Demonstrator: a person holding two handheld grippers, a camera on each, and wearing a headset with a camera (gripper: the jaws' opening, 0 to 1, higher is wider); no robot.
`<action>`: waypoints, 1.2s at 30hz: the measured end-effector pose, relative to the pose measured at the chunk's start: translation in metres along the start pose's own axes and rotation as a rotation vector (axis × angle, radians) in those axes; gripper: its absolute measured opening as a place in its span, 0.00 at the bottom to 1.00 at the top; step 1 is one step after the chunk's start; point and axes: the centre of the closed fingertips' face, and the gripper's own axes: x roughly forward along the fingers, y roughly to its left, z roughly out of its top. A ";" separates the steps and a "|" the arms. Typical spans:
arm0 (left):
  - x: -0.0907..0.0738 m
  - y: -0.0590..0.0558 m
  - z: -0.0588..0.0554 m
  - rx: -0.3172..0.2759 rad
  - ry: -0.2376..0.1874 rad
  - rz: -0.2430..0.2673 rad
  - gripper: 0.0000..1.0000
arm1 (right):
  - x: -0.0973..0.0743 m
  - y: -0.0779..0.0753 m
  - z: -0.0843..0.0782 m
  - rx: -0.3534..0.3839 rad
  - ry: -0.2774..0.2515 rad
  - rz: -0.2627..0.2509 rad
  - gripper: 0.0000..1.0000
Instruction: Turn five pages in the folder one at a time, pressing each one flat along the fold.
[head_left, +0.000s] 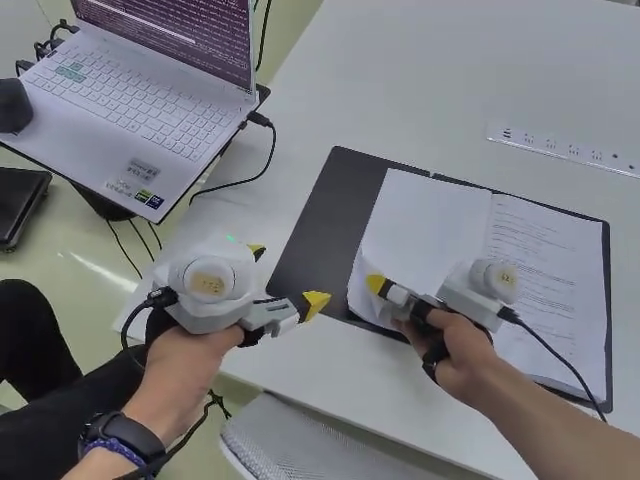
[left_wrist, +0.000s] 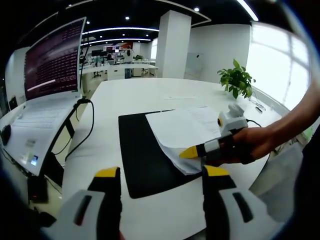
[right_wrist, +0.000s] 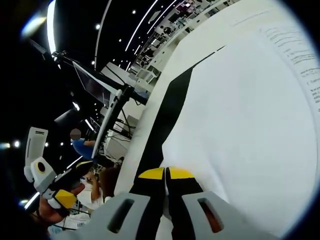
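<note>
The folder (head_left: 318, 235) lies open on the white table (head_left: 420, 80) near its front edge, black inside cover to the left and printed sheets to the right. Its fold runs away from the person, slightly askew, and the spread stretches left to right. One page (head_left: 425, 230) arches up off the right stack — the right gripper (head_left: 378, 287) pinches its lower corner, jaws together, likely to carry it across. The left gripper (head_left: 287, 276) hovers beside the cover, jaws wide and holding nothing — probably ready to press the fold. A laptop (head_left: 140, 100) stands farther left.
</note>
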 end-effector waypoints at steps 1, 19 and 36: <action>0.000 0.000 0.000 -0.001 0.000 0.001 0.65 | 0.001 -0.001 -0.001 0.003 0.004 -0.004 0.00; -0.001 -0.015 -0.002 0.033 0.023 -0.039 0.63 | -0.006 0.025 -0.011 -0.057 0.032 0.072 0.30; 0.033 -0.030 0.001 0.047 0.045 -0.104 0.50 | -0.067 0.022 0.039 -0.167 -0.110 0.048 0.29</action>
